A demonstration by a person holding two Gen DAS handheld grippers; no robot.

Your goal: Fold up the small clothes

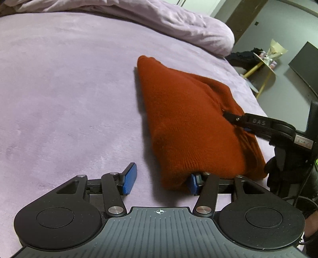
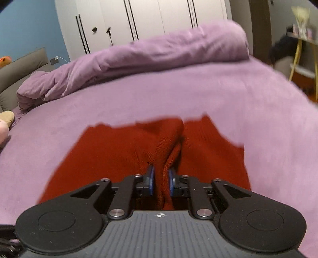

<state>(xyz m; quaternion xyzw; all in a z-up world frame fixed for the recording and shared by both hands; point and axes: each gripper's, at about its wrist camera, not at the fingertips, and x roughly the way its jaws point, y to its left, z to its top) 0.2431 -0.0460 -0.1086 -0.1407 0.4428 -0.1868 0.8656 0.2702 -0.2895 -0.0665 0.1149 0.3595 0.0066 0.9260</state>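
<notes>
A rust-red knitted garment (image 1: 186, 123) lies folded in a thick bundle on the purple bed sheet (image 1: 59, 99). My left gripper (image 1: 162, 178) is open at the bundle's near corner; its right pad (image 1: 193, 182) touches the garment's edge and its left pad (image 1: 130, 177) rests free on the sheet. My right gripper (image 2: 161, 181) is shut on a pinched ridge of the red garment (image 2: 111, 150). It also shows in the left wrist view (image 1: 238, 119), gripping the bundle's right side.
A rolled purple duvet (image 2: 149, 55) lies across the far side of the bed. White wardrobe doors (image 2: 149, 17) stand behind it. A small table with yellow legs (image 1: 264, 65) stands past the bed's right edge. A grey headboard (image 2: 19, 67) is at the left.
</notes>
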